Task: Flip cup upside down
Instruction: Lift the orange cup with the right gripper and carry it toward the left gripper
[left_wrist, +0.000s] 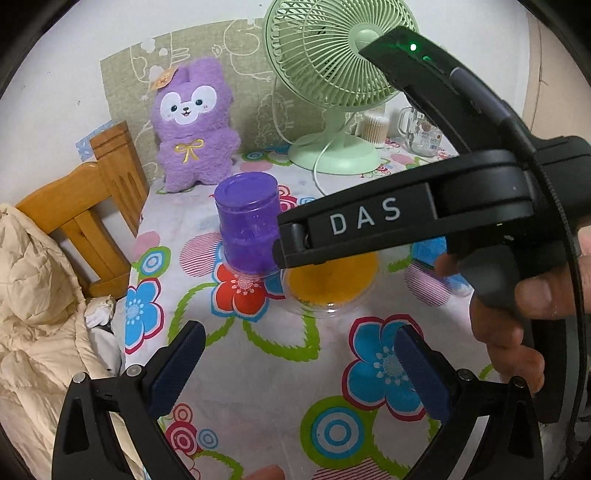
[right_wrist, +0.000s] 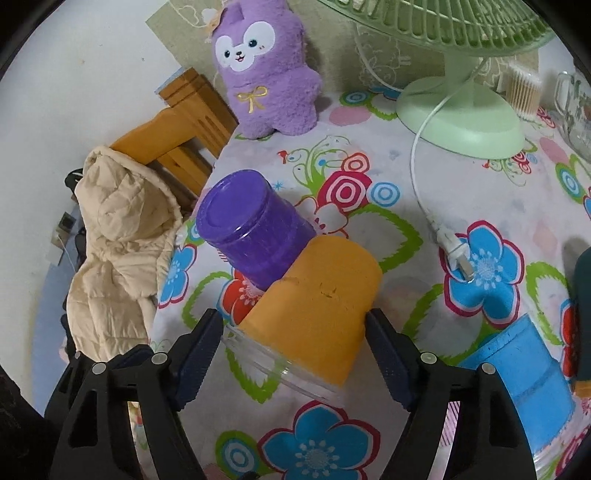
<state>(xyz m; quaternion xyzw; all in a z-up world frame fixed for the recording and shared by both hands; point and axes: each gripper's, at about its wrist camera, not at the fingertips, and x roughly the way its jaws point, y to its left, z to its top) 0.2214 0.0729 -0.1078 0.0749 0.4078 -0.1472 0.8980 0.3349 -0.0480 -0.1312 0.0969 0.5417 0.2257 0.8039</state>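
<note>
The right gripper is standing with its jaws spread wide on either side of an orange cup, which is sitting upside down on the counter, base up and clear rim down. Whether the pads are actually touching the cup's sides is hard to tell. Just beyond the jaws' left tip, a purple cup is also standing inverted, close against the orange one. Off to the right of the jaws, a blue cup is resting on the flowered cloth.

The left gripper is hovering above the counter with its jaws open and nothing between them. Straight ahead of them, the right gripper's black body, marked DAS, is crossing in front of the orange cup, and the purple cup is sitting just ahead and to the left.

Farther off, beyond both sets of jaws, a purple plush toy, a green fan with its white cord, and a glass mug are lining the back of the counter. To the far left, a wooden chair is carrying a cream padded jacket.
</note>
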